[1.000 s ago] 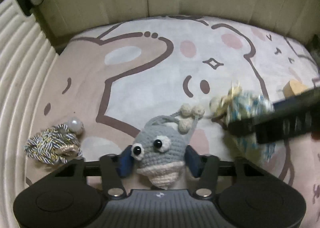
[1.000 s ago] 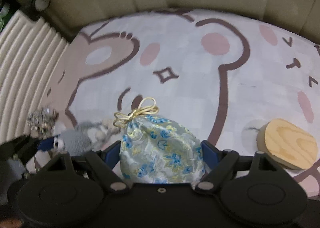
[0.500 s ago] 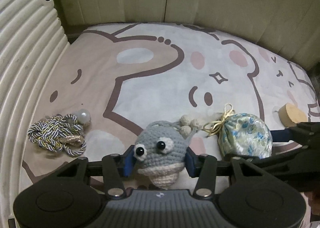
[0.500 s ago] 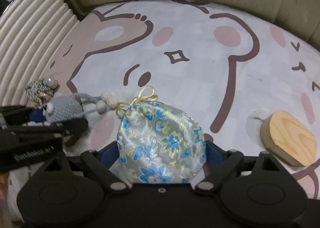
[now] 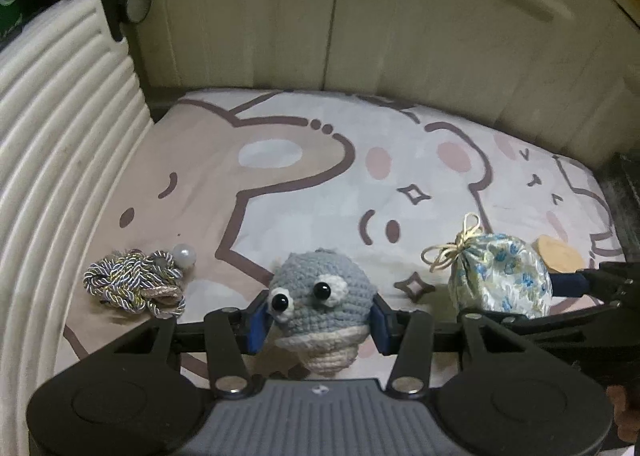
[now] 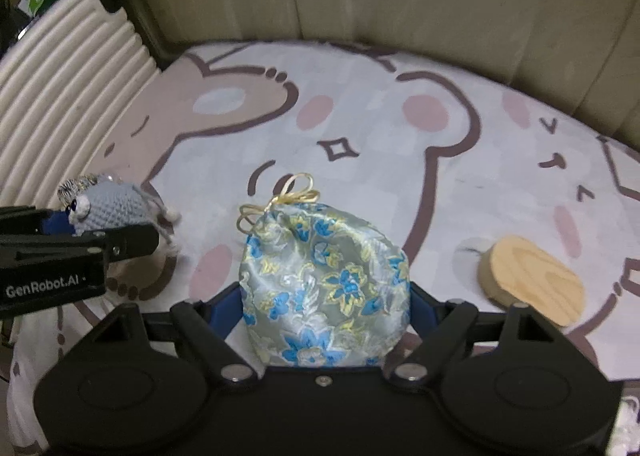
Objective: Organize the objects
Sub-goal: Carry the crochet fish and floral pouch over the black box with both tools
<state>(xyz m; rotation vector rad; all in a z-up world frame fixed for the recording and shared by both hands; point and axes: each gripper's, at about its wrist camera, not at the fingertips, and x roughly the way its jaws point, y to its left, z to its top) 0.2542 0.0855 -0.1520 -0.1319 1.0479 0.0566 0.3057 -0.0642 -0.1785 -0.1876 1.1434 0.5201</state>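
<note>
Both hand-held grippers loaded above the cartoon-print mat

My left hand-held gripper (image 5: pixel 318 322) clamps the grey crochet toy (image 5: pixel 318 298) between its blue pads; my right hand-held gripper (image 6: pixel 326 310) squeezes the floral drawstring pouch (image 6: pixel 324 288), both lifted over the mat (image 5: pixel 300 192). Beyond them, a coiled cord bundle (image 5: pixel 134 282) lies at left, a wooden disc (image 6: pixel 532 284) at right, then the ribbed white panel (image 5: pixel 60 160).

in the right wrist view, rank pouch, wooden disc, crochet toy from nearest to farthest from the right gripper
1. Pouch: between the right gripper's fingers.
2. Wooden disc: on the mat, to the right.
3. Crochet toy: far left, held in the left gripper.
</note>
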